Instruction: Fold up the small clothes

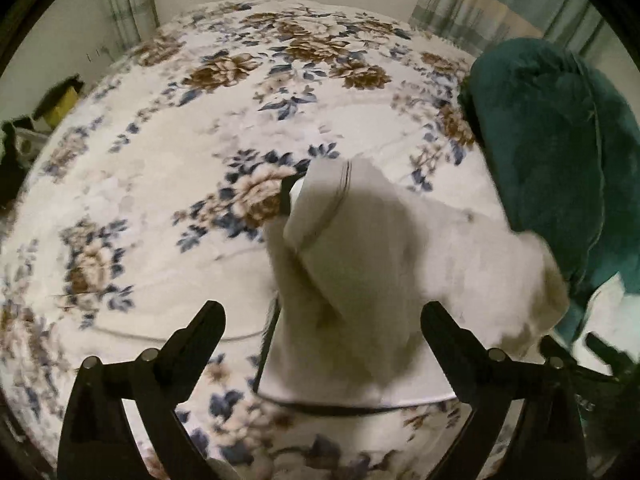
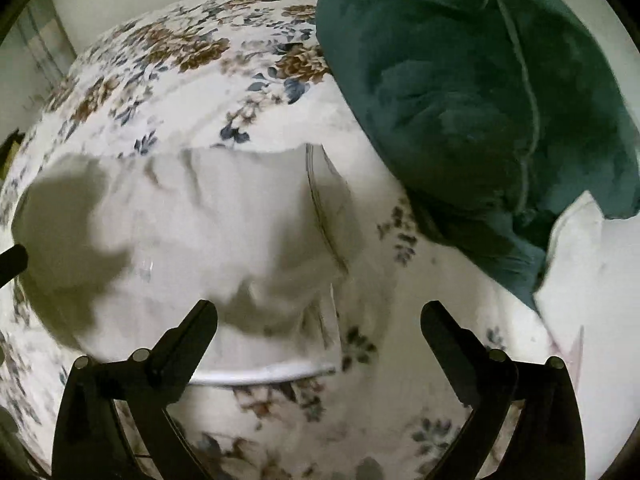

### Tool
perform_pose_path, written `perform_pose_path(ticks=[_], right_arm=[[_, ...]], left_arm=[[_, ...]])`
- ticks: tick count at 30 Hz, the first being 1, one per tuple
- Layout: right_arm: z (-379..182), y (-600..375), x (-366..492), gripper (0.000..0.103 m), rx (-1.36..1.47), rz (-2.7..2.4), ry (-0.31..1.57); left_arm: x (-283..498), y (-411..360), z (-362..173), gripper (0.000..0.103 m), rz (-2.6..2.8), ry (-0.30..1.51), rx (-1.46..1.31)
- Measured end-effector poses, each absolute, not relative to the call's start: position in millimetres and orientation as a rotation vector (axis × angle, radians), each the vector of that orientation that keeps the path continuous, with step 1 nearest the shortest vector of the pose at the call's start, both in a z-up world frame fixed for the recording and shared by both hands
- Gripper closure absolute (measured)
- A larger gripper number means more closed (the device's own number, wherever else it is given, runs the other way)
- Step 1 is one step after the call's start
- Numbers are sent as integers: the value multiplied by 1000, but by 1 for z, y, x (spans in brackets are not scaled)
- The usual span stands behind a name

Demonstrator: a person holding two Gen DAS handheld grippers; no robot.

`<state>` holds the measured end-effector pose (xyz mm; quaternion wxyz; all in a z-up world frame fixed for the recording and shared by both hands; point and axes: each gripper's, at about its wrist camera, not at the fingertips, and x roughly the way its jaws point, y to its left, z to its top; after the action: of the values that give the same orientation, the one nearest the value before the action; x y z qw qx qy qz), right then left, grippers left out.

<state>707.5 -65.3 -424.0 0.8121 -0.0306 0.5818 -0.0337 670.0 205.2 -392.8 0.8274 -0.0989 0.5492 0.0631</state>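
A small white garment (image 1: 360,264) lies rumpled and partly folded on the floral bedspread (image 1: 160,160), with a dark-trimmed edge near the front. My left gripper (image 1: 322,322) is open just above its near part, fingers apart on either side, gripping nothing. In the right wrist view the same white garment (image 2: 208,232) spreads across the bed with a white hem toward me. My right gripper (image 2: 320,320) is open over its near right edge and holds nothing. The image is motion-blurred.
A dark teal cushion (image 1: 560,152) sits on the right side of the bed, close to the garment; it also fills the upper right of the right wrist view (image 2: 480,92). A white pillow (image 2: 580,280) lies under it. Curtains (image 1: 480,4) and a wall stand behind the bed.
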Motion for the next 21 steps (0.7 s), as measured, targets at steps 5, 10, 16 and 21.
perform_pose_path(ticks=[5,10,16,21], right_arm=[[-376,-68,661,0,-93,-95,1199],[-312,-80,616,0,-93,-130,1098],[-224,-93,542,0,-98,-137,989],[-162,-107,483,0,-68,-126,916]], left_arm=[[630,182,-366,3,175,1148,-96],[587,165,-320,3,173,1107,-57],[525,135,-252,3,168,1032,-45],[479,112,-202,3,149,976,-21]])
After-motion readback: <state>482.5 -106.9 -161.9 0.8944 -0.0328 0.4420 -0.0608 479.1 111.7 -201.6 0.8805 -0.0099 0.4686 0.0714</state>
